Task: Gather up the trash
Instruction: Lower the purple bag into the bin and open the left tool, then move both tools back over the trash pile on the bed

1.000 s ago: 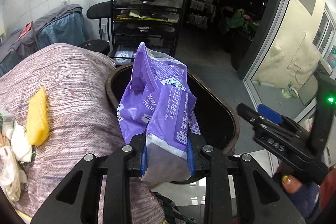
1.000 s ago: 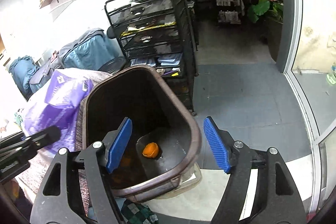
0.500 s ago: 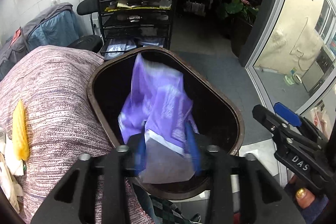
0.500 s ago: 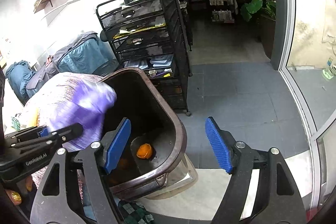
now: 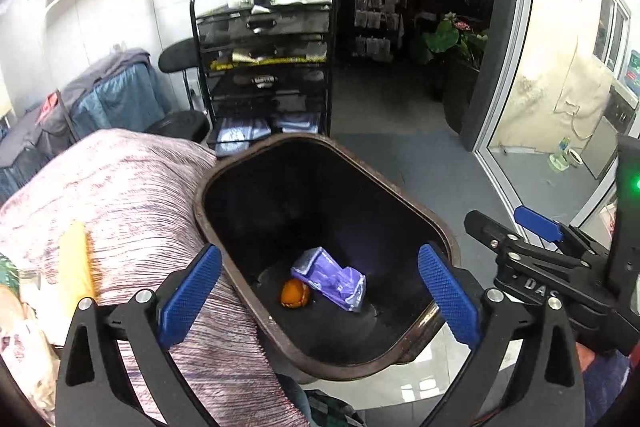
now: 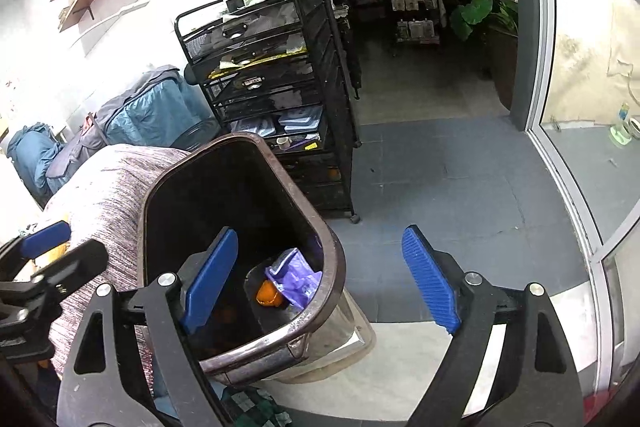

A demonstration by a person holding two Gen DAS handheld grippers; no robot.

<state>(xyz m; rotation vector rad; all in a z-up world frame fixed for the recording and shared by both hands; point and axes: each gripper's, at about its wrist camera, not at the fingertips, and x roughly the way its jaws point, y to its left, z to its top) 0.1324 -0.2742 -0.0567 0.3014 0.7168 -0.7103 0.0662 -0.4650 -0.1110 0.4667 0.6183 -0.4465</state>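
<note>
A dark brown trash bin (image 5: 344, 374) stands open below both grippers. On its bottom lies a crumpled purple bag (image 5: 332, 279) next to a small orange piece of trash (image 5: 295, 293); both also show in the right wrist view, the purple bag (image 6: 296, 277) and the orange piece (image 6: 267, 294). My left gripper (image 5: 318, 259) hangs over the bin's mouth, its jaws opening wide with nothing between them. My right gripper (image 6: 320, 239) is over the bin's right rim (image 6: 332, 259), its jaws opening too, and the pads touch nothing.
A bed or couch under a purple-striped cover (image 5: 132, 195) touches the bin's left side, with a yellow sponge-like item (image 5: 76, 263) on it. Behind the bin stands a black mesh drawer cart (image 5: 272, 67) with bottles on top. Grey floor and a glass door (image 6: 560, 147) lie to the right.
My left gripper opened and the purple bag fell from it to the bin's bottom. The right gripper's jaws spread a little wider.
</note>
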